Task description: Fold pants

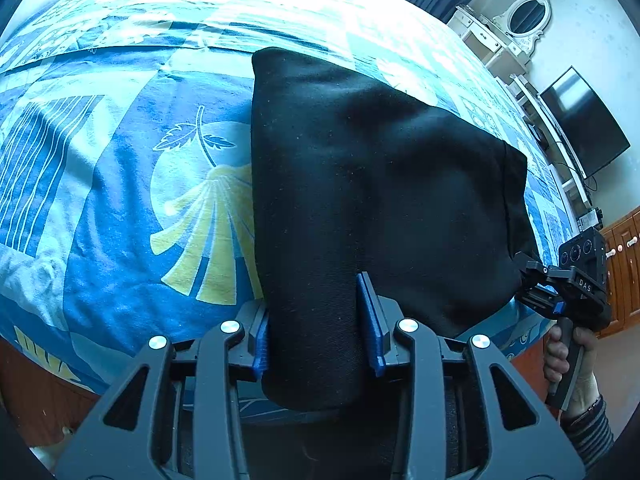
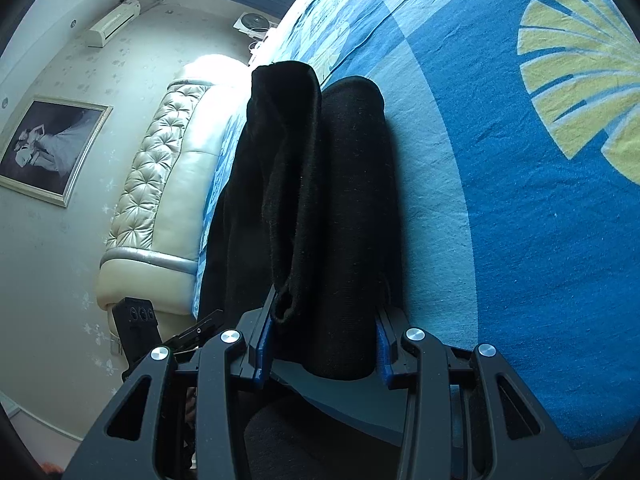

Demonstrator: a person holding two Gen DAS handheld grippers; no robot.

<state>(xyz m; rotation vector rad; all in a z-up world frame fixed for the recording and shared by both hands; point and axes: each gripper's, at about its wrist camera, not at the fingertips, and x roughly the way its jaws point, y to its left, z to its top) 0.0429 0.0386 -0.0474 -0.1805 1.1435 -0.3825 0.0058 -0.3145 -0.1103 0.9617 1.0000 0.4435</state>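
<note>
Black pants lie folded on the blue patterned bedsheet. My left gripper is shut on a thick bunch of the pants at their near edge, blue pads pressing each side. My right gripper is shut on another thick fold of the pants, which rise upright between its pads. The right gripper also shows in the left wrist view, clamped on the pants' far right corner, held by a hand.
The bed edge and wooden frame are near the bottom. A white dresser with mirror, a TV and wooden cabinets stand to the right. A tufted headboard and framed picture are at the left in the right wrist view.
</note>
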